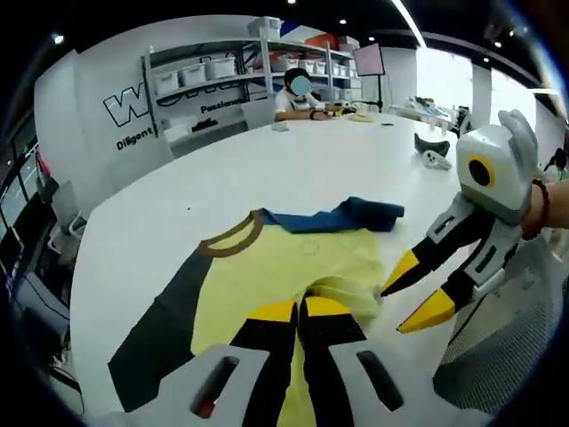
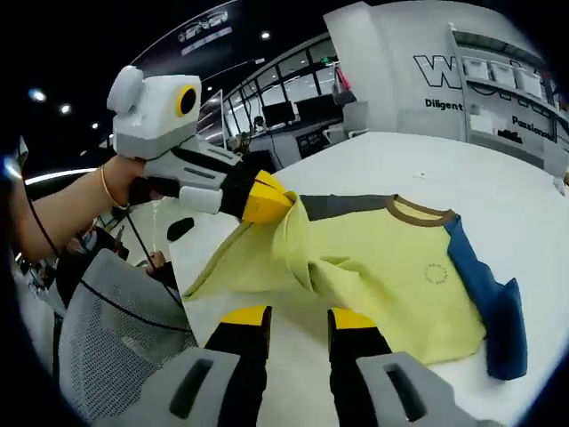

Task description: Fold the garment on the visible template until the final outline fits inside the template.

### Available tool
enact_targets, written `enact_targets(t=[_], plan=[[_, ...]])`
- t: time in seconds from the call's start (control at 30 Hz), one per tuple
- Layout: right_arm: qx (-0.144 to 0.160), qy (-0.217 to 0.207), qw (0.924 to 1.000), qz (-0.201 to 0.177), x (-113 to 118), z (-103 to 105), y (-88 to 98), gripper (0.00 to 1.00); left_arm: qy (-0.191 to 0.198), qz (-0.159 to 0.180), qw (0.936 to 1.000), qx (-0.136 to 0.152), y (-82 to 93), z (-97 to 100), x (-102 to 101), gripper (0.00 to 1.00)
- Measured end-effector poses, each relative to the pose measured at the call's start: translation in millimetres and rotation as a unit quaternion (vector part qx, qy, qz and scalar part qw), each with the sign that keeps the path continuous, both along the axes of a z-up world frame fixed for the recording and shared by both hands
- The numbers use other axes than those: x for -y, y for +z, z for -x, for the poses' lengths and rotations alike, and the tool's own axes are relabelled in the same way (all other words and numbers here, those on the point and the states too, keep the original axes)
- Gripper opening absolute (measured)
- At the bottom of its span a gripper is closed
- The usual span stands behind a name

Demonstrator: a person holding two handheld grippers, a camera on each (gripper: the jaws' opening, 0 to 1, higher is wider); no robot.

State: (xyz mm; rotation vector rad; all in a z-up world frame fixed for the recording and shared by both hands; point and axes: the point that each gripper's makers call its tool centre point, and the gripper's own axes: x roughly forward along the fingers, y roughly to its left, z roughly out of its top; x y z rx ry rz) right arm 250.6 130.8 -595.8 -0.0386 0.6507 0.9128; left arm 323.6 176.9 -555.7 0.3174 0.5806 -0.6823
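A yellow T-shirt (image 1: 258, 267) (image 2: 382, 258) lies on the white table (image 1: 311, 169), with a brown collar (image 1: 233, 240), a dark grey sleeve (image 1: 169, 311) and a folded-over blue sleeve (image 1: 356, 213) (image 2: 498, 329). My left gripper (image 1: 300, 310) (image 2: 267, 200) is shut on the shirt's yellow hem and holds that edge bunched and lifted off the table. Just beside the raised fabric, my right gripper (image 2: 299, 318) (image 1: 413, 292) stands open with nothing between its fingers.
A grey mesh surface (image 2: 116, 311) (image 1: 507, 338) sits at the table's near edge by the person's hand. At the far end a person (image 1: 298, 93) sits before shelves of white bins (image 1: 222, 67). Small objects (image 1: 431, 147) lie at the far right.
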Motion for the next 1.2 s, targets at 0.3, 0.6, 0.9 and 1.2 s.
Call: enact_targets(t=[0.3, 0.6, 0.9, 1.2], plan=[[0.069, -0.005, 0.9970, 0.035, -8, -26, -3.5, 0.24, 0.013, 0.017, 0.9998, -0.005, 4.2, -8.7, -2, 0.05], [0.046, -0.072, 0.9962, 0.020, -12, -49, -21.0, 0.10, 0.022, 0.032, 0.9992, -0.008, 7.1, -11.2, -3, 0.05], [0.037, -0.102, 0.9940, 0.014, -5, -64, -25.5, 0.00, 0.024, 0.034, 0.9992, -0.002, 15.3, -13.6, -9, 0.05], [0.068, -0.079, 0.9941, 0.030, 28, -57, 4.3, 0.00, 0.022, 0.034, 0.9992, 0.008, 27.4, -13.0, -14, 0.05]])
